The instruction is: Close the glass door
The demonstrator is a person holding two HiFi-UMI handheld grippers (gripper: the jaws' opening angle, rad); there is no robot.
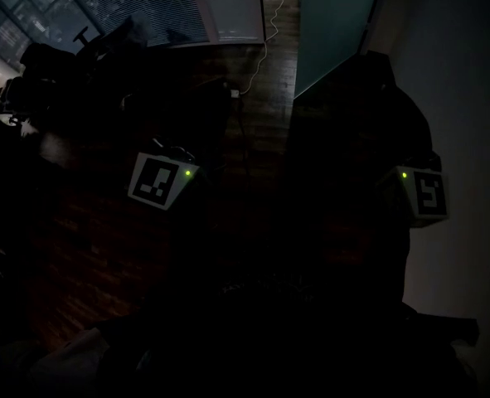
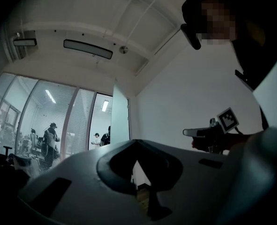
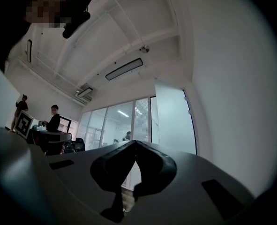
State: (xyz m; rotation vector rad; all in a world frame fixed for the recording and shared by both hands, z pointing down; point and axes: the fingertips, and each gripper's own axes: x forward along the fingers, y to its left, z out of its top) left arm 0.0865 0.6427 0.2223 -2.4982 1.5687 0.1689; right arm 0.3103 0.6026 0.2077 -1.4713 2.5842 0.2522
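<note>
Ahead, glass door (image 3: 173, 118) standing ajar, long axis vertical, left gripper (image 2: 136, 143) and right gripper (image 3: 136, 143) clenched, empty

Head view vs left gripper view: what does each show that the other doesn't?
Head view only: dark wood floor, white cable. Left gripper view only: ceiling light, people behind the glass partition, jaws of the left gripper, together, empty. Both: the glass door, standing open, and the right gripper.

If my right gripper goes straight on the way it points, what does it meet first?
Likely the glass wall with blinds, just left of the open glass door; nothing nearer shows, though depth is unclear.
</note>
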